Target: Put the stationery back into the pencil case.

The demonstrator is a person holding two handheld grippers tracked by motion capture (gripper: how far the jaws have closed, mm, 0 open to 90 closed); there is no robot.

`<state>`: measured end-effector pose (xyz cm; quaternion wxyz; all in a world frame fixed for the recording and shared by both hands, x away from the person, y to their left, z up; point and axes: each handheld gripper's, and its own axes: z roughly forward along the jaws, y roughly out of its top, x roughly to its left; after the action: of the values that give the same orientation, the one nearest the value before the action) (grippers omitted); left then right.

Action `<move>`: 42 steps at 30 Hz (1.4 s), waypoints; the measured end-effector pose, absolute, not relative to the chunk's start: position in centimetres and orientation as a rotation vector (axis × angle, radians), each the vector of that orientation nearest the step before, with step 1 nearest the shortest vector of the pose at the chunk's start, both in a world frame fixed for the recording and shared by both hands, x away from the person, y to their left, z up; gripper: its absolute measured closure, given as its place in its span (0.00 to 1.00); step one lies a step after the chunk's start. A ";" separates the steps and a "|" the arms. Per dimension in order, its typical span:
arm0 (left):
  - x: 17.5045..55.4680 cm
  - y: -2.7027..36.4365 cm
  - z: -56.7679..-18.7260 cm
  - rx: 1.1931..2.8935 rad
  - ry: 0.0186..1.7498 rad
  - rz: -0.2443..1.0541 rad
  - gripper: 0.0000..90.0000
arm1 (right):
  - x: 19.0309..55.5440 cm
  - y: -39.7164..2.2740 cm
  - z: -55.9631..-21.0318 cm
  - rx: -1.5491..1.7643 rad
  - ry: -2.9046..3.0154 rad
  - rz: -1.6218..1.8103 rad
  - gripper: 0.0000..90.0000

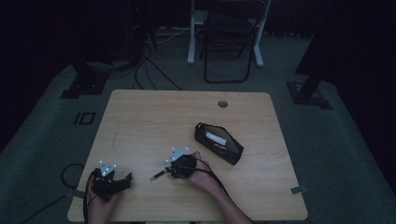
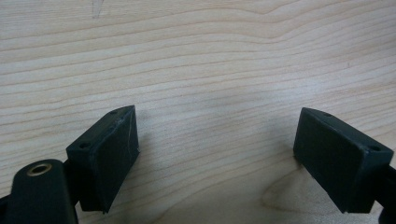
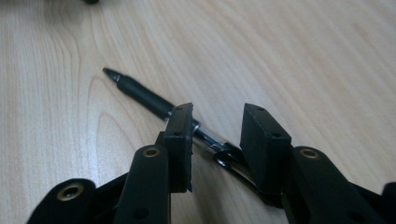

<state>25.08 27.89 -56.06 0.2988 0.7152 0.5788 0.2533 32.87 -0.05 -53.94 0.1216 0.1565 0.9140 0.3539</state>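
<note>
A black pen (image 1: 159, 175) lies on the wooden table (image 1: 154, 116), tip pointing left. My right gripper (image 1: 170, 171) is over its rear end. In the right gripper view the pen (image 3: 144, 95) runs slantwise under the left jaw, and its clip end sits in the gap between the jaws. My right gripper (image 3: 218, 116) is open, its jaws a narrow gap apart. My left gripper (image 1: 125, 180) rests near the front left corner. It stands wide open (image 2: 217, 112) over bare wood with nothing between its pads.
An open black pencil case (image 1: 212, 148) lies right of centre with a white item (image 1: 216, 138) inside. A round cable hole (image 1: 222, 103) is near the far edge. A chair (image 1: 229, 42) and cables stand on the floor beyond the table.
</note>
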 end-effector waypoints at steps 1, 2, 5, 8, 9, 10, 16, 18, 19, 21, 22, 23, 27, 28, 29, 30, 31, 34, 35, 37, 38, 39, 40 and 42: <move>25.1 27.9 -56.1 1.899 1.537 0.673 0.16 | 32.8 0.1 -54.1 0.444 2.674 1.028 0.72; 25.1 27.9 -56.1 1.899 1.537 0.673 0.16 | 32.8 0.2 -54.2 0.434 2.678 1.018 0.72; 25.1 27.9 -56.1 1.899 1.537 0.673 0.16 | 32.7 0.6 -54.4 0.420 2.685 0.998 0.74; 25.1 27.9 -56.1 1.899 1.537 0.673 0.16 | 32.8 0.8 -54.5 0.417 2.690 0.984 0.78; 25.1 27.9 -56.1 1.900 1.537 0.673 0.16 | 32.8 0.9 -54.6 0.414 2.693 0.977 0.79; 25.1 27.9 -56.1 1.899 1.538 0.673 0.16 | 32.8 0.9 -54.7 0.416 2.695 0.979 0.80; 25.1 27.9 -56.1 1.899 1.537 0.673 0.16 | 32.9 1.1 -54.6 0.435 2.714 0.975 0.85; 25.1 27.9 -56.1 1.899 1.537 0.673 0.16 | 33.0 1.1 -54.6 0.448 2.722 0.973 0.88; 25.1 27.9 -56.1 1.899 1.538 0.673 0.16 | 33.0 1.1 -54.5 0.452 2.722 0.964 0.88; 25.1 27.9 -56.1 1.899 1.538 0.673 0.16 | 32.8 1.2 -54.5 0.452 2.707 0.942 0.88; 25.1 27.9 -56.1 1.899 1.537 0.673 0.16 | 32.8 1.2 -54.5 0.448 2.698 0.938 0.89; 25.1 27.9 -56.1 1.899 1.537 0.673 0.16 | 32.7 1.2 -54.5 0.446 2.685 0.934 0.89; 25.1 27.9 -56.1 1.899 1.538 0.673 0.16 | 32.7 0.7 -54.5 0.477 2.664 0.931 0.89; 25.1 27.9 -56.1 1.900 1.538 0.672 0.16 | 32.7 0.5 -54.5 0.475 2.662 0.933 0.89; 25.1 27.9 -56.0 1.900 1.538 0.672 0.16 | 32.7 0.4 -54.5 0.483 2.658 0.939 0.89; 25.1 27.9 -56.1 1.900 1.538 0.673 0.16 | 32.7 0.2 -54.4 0.489 2.656 0.940 0.89; 25.1 27.9 -56.1 1.900 1.538 0.673 0.16 | 32.7 0.0 -54.2 0.497 2.646 0.948 0.89; 25.1 27.9 -56.1 1.896 1.538 0.673 0.16 | 32.7 -0.7 -53.4 0.504 2.622 0.961 0.89; 25.1 27.9 -56.1 1.897 1.538 0.673 0.16 | 32.8 -0.9 -53.1 0.508 2.612 0.967 0.89; 25.1 27.9 -56.1 1.899 1.537 0.674 0.16 | 32.8 -1.6 -52.3 0.514 2.591 0.975 0.89; 25.1 27.9 -56.1 1.899 1.537 0.674 0.16 | 32.9 -1.9 -51.9 0.520 2.579 0.982 0.89; 25.1 27.9 -56.1 1.899 1.537 0.674 0.16 | 32.9 -2.3 -51.5 0.532 2.568 0.987 0.89; 25.1 27.9 -56.1 1.899 1.537 0.674 0.16 | 33.0 -2.7 -51.1 0.534 2.552 0.992 0.89; 25.1 27.9 -56.1 1.901 1.535 0.675 0.16 | 33.2 -3.5 -50.4 0.552 2.524 0.995 0.89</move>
<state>25.09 27.91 -56.06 0.2986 0.7156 0.5780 0.2542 33.16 -3.48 -50.38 0.1852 0.1959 0.8958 0.3533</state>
